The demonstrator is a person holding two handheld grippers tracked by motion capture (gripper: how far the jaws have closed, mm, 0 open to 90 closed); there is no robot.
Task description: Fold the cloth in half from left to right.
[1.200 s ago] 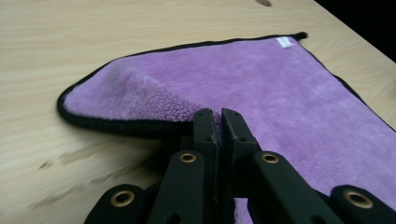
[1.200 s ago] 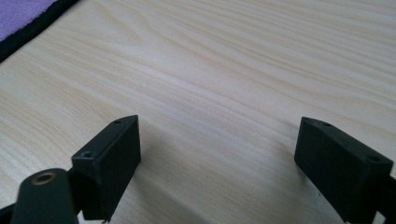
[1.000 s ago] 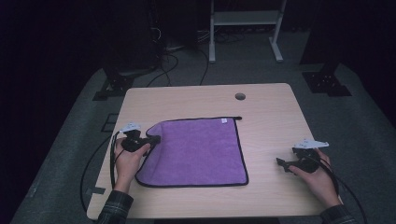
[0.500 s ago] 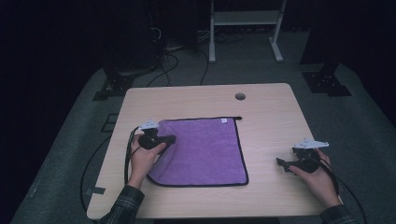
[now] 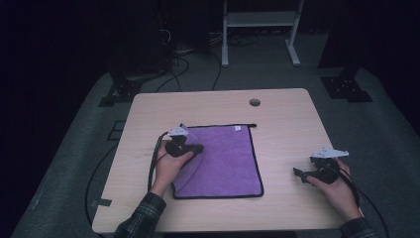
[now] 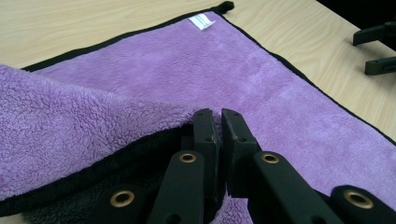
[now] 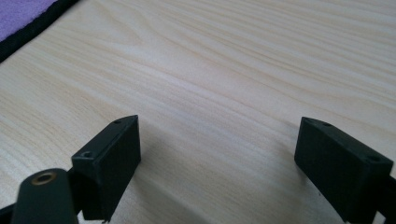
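Observation:
A purple towel (image 5: 228, 158) with black edging lies flat on the middle of the wooden table (image 5: 287, 119). My left gripper (image 5: 198, 148) is shut on the towel's left edge and holds it lifted over the cloth, so a flap folds rightward. In the left gripper view the jaws (image 6: 219, 116) are pressed together with purple cloth (image 6: 261, 79) pinched between them, and the raised flap (image 6: 70, 135) hangs at the left. My right gripper (image 5: 299, 172) rests open on bare wood at the table's right, its fingers (image 7: 219, 154) wide apart and empty. The towel's corner (image 7: 18, 11) lies far off.
A round cable hole (image 5: 254, 102) sits near the table's far edge. A white label (image 6: 201, 21) marks the towel's far corner. On the floor beyond stand a white frame (image 5: 257, 20) and dark cables (image 5: 173, 64). The right gripper's jaws (image 6: 378, 49) show in the left gripper view.
My left hand has moved rightward with the towel's left edge, and the flap now reaches further over the cloth. The right hand has kept still.

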